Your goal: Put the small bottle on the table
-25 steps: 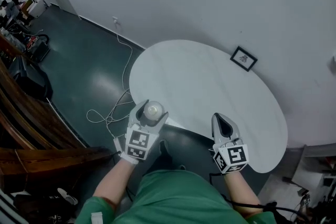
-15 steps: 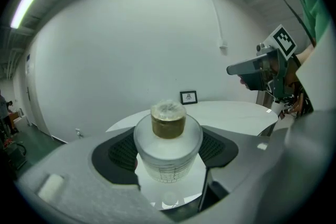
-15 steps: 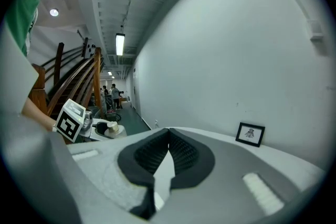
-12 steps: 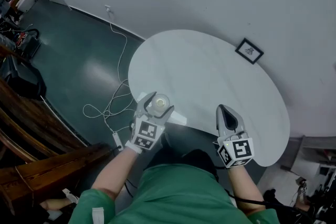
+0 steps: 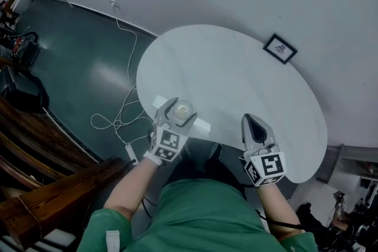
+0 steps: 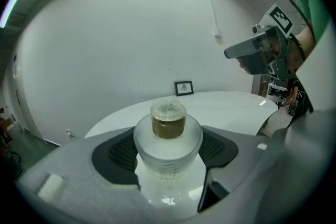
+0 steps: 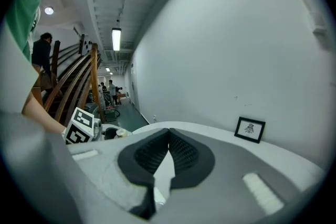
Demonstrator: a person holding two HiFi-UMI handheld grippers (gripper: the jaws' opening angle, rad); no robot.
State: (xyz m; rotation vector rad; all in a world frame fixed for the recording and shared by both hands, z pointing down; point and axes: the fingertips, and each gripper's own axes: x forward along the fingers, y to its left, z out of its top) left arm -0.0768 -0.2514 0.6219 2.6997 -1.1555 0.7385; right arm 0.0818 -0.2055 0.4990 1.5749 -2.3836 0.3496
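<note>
A small clear bottle with a frosted round body and a brownish cap stands upright between the jaws of my left gripper, which is shut on it. In the head view the small bottle hangs over the near left edge of the white oval table. My right gripper hovers at the table's near edge, to the right of the bottle. Its jaws are shut with nothing between them; the right gripper shows its pads meeting at the tips.
A small framed picture stands at the table's far side against the white wall. White cables trail over the dark green floor on the left. Wooden stair rails run along the lower left. The person's green top fills the bottom.
Both grippers have moved forward toward the table. The left gripper has carried the bottle from beside the near edge to over it. The right gripper stays shut.
</note>
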